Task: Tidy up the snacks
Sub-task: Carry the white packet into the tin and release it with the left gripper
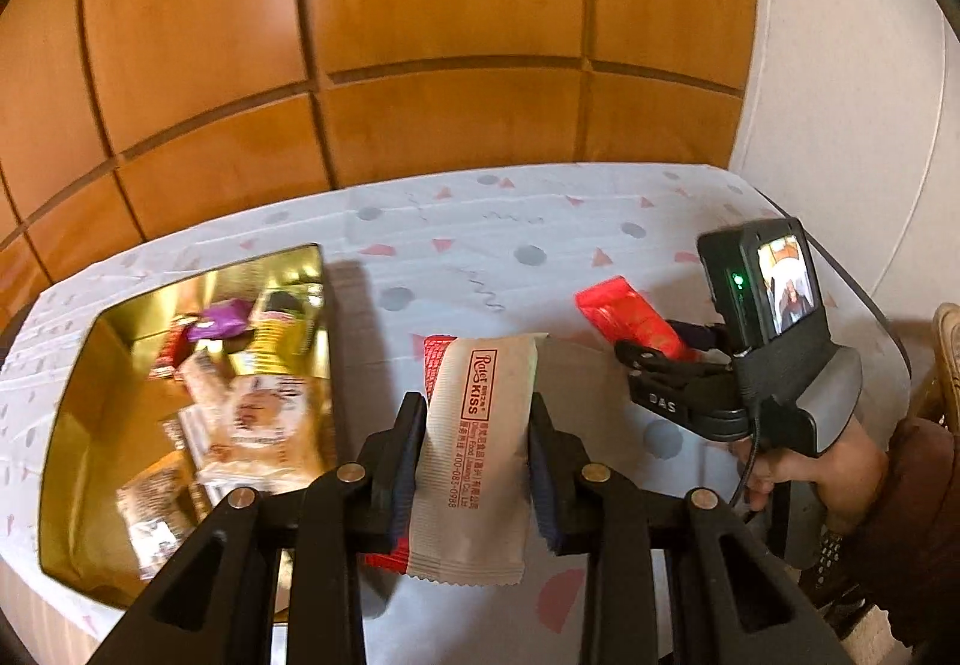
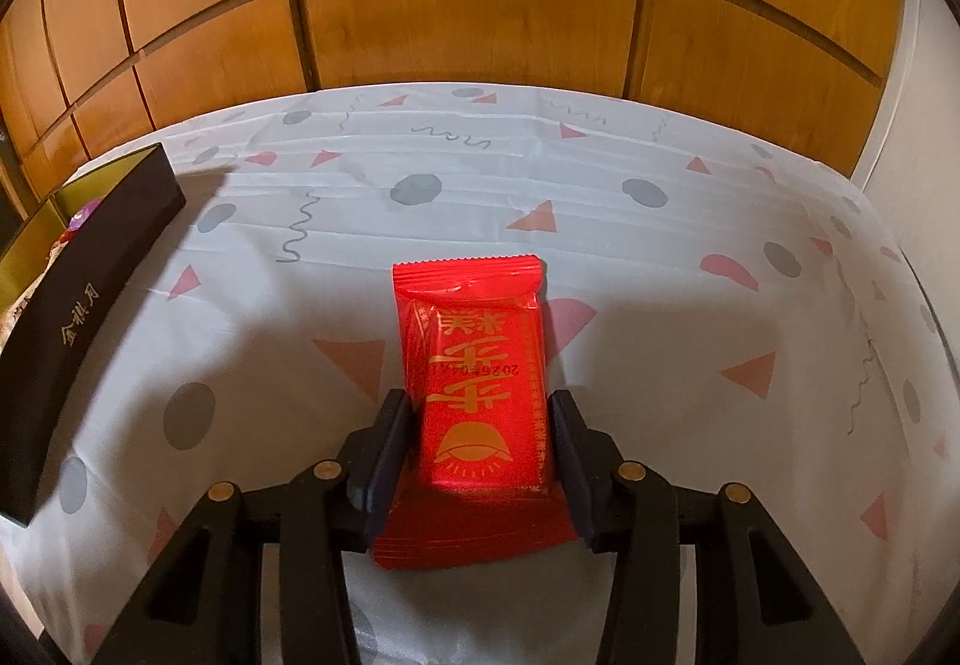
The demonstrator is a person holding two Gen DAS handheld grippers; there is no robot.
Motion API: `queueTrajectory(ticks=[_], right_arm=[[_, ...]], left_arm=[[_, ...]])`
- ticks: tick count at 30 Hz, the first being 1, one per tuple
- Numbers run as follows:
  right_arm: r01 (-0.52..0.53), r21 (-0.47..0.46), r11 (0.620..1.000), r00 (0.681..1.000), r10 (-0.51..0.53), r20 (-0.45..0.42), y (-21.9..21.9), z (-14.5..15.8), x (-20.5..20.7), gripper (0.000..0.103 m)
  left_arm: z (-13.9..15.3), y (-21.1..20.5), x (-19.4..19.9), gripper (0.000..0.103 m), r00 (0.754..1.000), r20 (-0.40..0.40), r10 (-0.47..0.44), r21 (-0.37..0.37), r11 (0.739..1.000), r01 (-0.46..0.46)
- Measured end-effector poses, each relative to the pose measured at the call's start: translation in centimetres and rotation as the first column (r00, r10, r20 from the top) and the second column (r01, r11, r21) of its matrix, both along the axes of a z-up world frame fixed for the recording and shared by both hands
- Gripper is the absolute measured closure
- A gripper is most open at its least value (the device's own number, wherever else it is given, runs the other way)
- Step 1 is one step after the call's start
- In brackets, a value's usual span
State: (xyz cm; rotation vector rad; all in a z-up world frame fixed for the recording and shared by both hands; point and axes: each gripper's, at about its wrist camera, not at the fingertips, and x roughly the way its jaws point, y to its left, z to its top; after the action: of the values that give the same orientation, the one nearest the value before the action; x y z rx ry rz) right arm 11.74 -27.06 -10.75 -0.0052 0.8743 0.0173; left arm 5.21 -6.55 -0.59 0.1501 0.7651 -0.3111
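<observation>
Far to my left, on the tabletop (image 1: 468, 245) with its white cloth of grey dots and pink triangles, stands the gold-lined tin (image 1: 78, 365); its dark outer wall (image 2: 90, 275) carries gold lettering in the right wrist view. Inside it lie several wrapped snacks: a purple packet (image 1: 219, 318) near the far end, and pale biscuit packets (image 1: 264, 419) heaped toward the middle and near end, blurred so I cannot read them.

Just right of the tin, my left hand-held gripper (image 1: 471, 455) is clamped on a beige packet (image 1: 474, 461) printed with red lettering, both pads pressed against its long sides. The packet hangs above the cloth, with its far end pointing away from me. A red wrapper (image 1: 433, 365) peeks out behind its far left corner, and another bit of red shows below its near edge; whether they touch the beige packet I cannot tell.

Farther right, my right hand-held gripper (image 2: 480, 449) squeezes a red packet (image 2: 477, 383) with gold characters and a gold dome-shaped emblem, one pad on each long side. From the left wrist view that same red packet (image 1: 630, 320) juts out of the gripper toward the wooden panelled wall (image 1: 420, 5), above the tabletop and well apart from the tin. My right hand (image 1: 822, 473) holds the grip below the small lit screen (image 1: 786, 284).
</observation>
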Motion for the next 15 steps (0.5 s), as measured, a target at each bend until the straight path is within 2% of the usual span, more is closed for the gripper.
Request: queueTrajectory(ticks=[7,15], right_arm=[[0.0,-0.023,1.0,1.0,0.0,0.004,0.3,-0.1,-0.1,0.056],[0.0,-0.053,0.999,1.0,0.0,0.004,0.7,-0.2,-0.1,0.056]], left_arm=[[0.6,3.0,-0.8,0.071,0.998,0.015,0.067,-0.018,0.998,-0.067],[0.1,6.1,-1.0,0.071,0.992,-0.004,0.125,-0.041,0.991,-0.125]])
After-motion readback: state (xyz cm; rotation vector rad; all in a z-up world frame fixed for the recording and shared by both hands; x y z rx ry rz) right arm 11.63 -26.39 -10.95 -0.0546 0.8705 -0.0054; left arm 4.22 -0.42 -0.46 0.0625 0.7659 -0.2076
